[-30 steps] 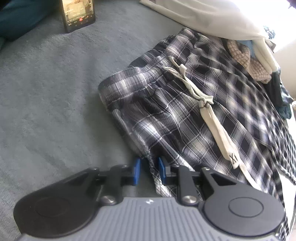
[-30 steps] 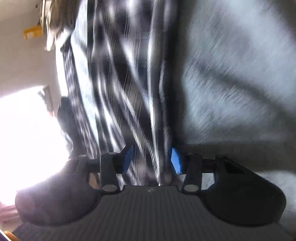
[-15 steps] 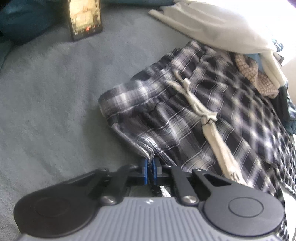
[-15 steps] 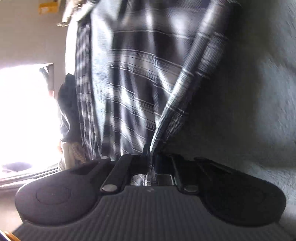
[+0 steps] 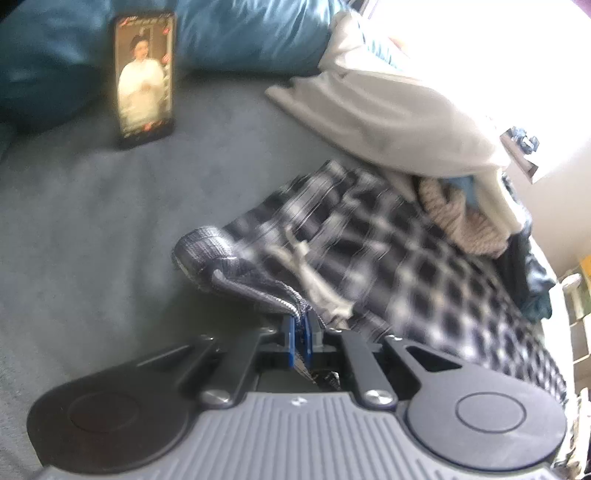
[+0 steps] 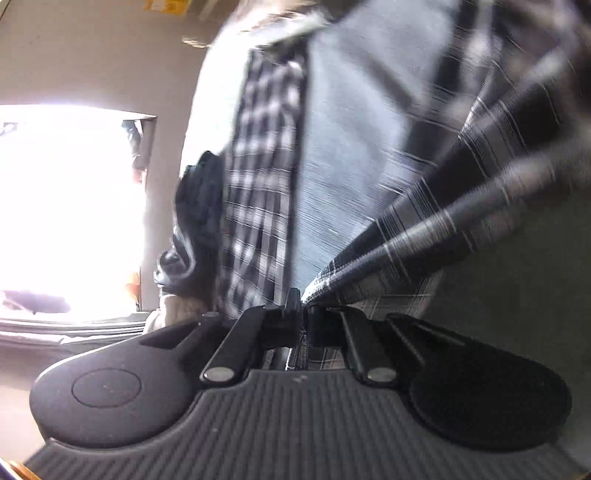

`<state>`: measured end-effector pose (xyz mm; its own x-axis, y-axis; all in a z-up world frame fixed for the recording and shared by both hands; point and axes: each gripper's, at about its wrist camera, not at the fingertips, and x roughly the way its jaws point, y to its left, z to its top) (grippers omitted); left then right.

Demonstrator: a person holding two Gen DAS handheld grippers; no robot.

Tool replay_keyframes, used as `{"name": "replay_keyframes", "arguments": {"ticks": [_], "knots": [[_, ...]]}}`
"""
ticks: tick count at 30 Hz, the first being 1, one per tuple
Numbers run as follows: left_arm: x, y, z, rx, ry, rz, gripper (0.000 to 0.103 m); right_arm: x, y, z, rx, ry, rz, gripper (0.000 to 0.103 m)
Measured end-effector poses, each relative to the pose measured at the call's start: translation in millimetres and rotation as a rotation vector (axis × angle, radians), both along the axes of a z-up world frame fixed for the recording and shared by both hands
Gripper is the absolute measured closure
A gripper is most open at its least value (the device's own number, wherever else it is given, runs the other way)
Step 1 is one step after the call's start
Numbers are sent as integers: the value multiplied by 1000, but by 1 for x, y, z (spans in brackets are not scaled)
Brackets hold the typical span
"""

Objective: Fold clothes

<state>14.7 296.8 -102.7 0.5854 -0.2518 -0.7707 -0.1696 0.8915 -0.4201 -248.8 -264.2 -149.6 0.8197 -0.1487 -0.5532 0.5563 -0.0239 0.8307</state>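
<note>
Left gripper (image 5: pixel 300 332): jaws pinched together on the waistband edge of the plaid shorts (image 5: pixel 424 266). Blue pads nearly meeting, cloth bunched between them at lower centre of the frame. From the pinch the shorts spread up and to the right over the grey bedding (image 5: pixel 92 229), blurred. Pale drawstring (image 5: pixel 314 273) lies across the fabric just above and right of the jaws.

Right gripper (image 6: pixel 303 314): jaws closed tight on another edge of the plaid shorts (image 6: pixel 461 177). Fabric runs taut from the pinch at centre frame up toward the upper right, gathered in long folds; a scrap of plaid shows behind the jaws, inside the gripper body. A second plaid strip hangs at centre left of the frame.

Surroundings, left view: phone (image 5: pixel 144 75) propped upright at upper left, screen lit, against a blue pillow (image 5: pixel 240 33). Pale cloth (image 5: pixel 388 110) heaped at upper right, overlapping the far edge of the shorts.
</note>
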Motion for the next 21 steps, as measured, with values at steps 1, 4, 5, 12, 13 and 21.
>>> {"name": "replay_keyframes", "arguments": {"ticks": [1, 4, 5, 12, 13, 21], "knots": [[2, 2, 6, -9, -9, 4, 97, 9, -6, 8, -14, -2, 7, 101], [7, -11, 18, -26, -27, 20, 97, 35, -25, 31, -55, -9, 27, 101], [22, -16, 22, -26, -26, 29, 97, 43, -32, 38, -69, -12, 34, 101], [77, -55, 33, 20, 16, 88, 97, 145, -86, 63, -97, 5, 102, 101], [85, -60, 35, 26, 23, 98, 97, 161, -93, 65, -97, 13, 115, 101], [163, -90, 16, 80, 77, 113, 96, 275, -139, 40, -52, 95, 192, 101]]}}
